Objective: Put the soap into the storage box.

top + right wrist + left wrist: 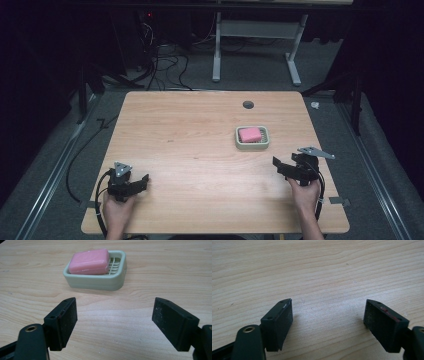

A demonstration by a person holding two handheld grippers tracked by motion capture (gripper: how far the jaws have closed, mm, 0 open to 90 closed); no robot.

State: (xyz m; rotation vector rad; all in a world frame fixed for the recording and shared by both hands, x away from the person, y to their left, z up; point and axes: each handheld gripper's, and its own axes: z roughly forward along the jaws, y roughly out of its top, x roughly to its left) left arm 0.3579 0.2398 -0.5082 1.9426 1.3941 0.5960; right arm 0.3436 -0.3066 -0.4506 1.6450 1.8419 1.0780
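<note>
A pink bar of soap [249,134] [89,261] lies in a pale green soap dish [252,145] [100,283] on the right half of the wooden table [200,150]. My right gripper [280,167] [113,323] is held low near the table's right front, a short way in front of the dish, open with nothing between its jaws. My left gripper [142,182] [328,323] sits at the left front corner, open over bare wood, far from the dish.
A small dark round hole [248,104] marks the table's far side. Beyond the table lie cables [165,65] on grey floor and a white desk frame [257,45]. A cable [82,155] runs along the table's left side.
</note>
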